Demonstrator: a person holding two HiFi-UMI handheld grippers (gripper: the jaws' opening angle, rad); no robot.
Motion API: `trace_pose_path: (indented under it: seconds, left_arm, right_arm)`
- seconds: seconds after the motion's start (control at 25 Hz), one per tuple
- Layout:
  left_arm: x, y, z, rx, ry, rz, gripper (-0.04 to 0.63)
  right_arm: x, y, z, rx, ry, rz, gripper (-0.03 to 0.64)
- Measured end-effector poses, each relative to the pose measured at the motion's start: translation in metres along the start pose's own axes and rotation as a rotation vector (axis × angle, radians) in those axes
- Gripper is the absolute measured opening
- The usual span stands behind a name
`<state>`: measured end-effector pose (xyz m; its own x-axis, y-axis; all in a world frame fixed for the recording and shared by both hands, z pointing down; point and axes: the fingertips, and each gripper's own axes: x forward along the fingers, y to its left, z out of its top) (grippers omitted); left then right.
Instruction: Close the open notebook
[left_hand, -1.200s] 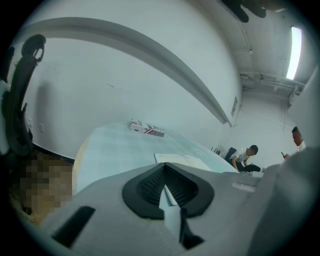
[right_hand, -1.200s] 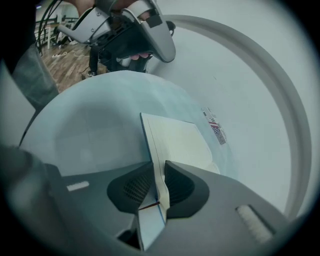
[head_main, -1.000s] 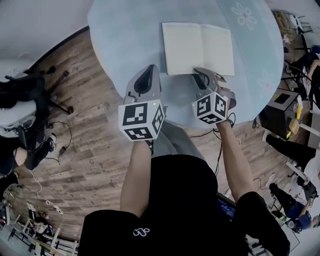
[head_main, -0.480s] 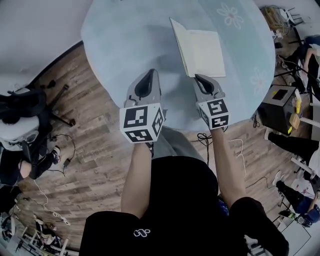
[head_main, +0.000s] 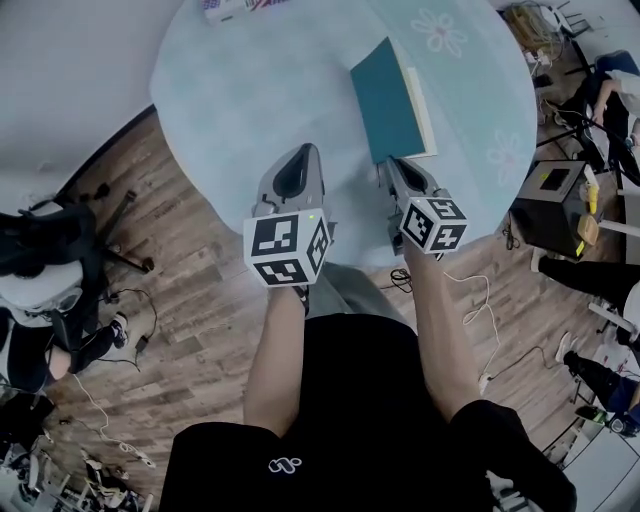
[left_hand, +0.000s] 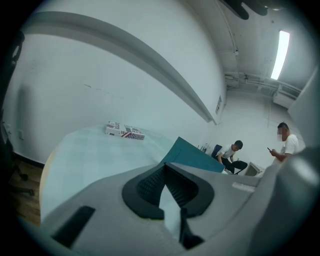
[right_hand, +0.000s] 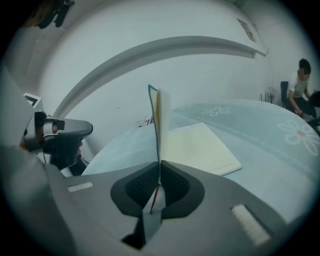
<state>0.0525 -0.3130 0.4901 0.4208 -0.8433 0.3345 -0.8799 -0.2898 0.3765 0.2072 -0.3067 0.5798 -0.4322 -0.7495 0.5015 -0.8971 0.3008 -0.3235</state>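
Note:
On the round pale blue table (head_main: 250, 90) lies the notebook (head_main: 385, 100), its left half raised so the teal cover faces left over the cream right-hand pages (head_main: 422, 95). My right gripper (head_main: 392, 162) is shut on the near edge of that raised half. In the right gripper view the cover and pages (right_hand: 159, 120) stand upright straight out of the right gripper (right_hand: 159, 167), and the other page (right_hand: 197, 147) lies flat on the right. My left gripper (head_main: 297, 152) hovers over the table's near edge, left of the notebook, shut and holding nothing. The left gripper view shows the teal cover (left_hand: 192, 156) just beyond the left gripper (left_hand: 165, 167).
A small printed box (head_main: 235, 8) lies at the table's far side. White flower prints (head_main: 440, 32) mark the tabletop on the right. A black case (head_main: 548, 200) and seated people are right of the table. A dark chair (head_main: 50, 250) and cables stand on the wooden floor at left.
The notebook lay flat and open. My right gripper closed on the left half's near edge, rolled, and lifted it up until the teal cover shows. My left gripper barely shifted.

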Motion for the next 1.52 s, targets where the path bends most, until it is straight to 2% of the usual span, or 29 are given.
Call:
trace_pose_path:
  seconds: [0.28, 0.44, 0.48, 0.68, 0.88, 1.12, 1.16, 1.4, 1.52]
  left_arm:
    - [0.014, -0.021, 0.006, 0.023, 0.010, -0.048, 0.003]
    - [0.023, -0.037, 0.012, 0.041, 0.011, -0.082, 0.003]
    - [0.025, -0.042, 0.014, 0.048, 0.009, -0.091, 0.003]
    - [0.034, -0.067, 0.029, 0.083, -0.009, -0.129, 0.003]
    - [0.040, -0.100, 0.056, 0.139, -0.052, -0.180, 0.003]
    - [0.037, -0.143, 0.101, 0.224, -0.131, -0.231, 0.003]
    - [0.035, -0.151, 0.109, 0.243, -0.147, -0.237, 0.003]
    - [0.020, -0.189, 0.151, 0.405, -0.244, -0.250, 0.003]
    - [0.013, -0.201, 0.164, 0.437, -0.288, -0.255, 0.003]
  right_arm:
    - [0.001, -0.022, -0.007, 0.257, 0.056, -0.105, 0.037]
    - [-0.006, -0.034, -0.007, 0.350, 0.067, -0.177, 0.114]
    - [-0.011, -0.037, -0.004, 0.354, 0.056, -0.185, 0.112]
    - [-0.049, -0.057, 0.027, 0.293, -0.040, -0.215, 0.112]
    - [-0.092, -0.060, 0.099, 0.151, -0.239, -0.218, 0.107]
    - [-0.145, -0.045, 0.185, -0.027, -0.461, -0.209, 0.035]
    - [-0.153, -0.043, 0.197, -0.047, -0.488, -0.203, 0.015]
    - [-0.195, -0.023, 0.253, -0.114, -0.646, -0.103, 0.011]
    - [-0.202, -0.013, 0.266, -0.166, -0.647, -0.080, 0.011]
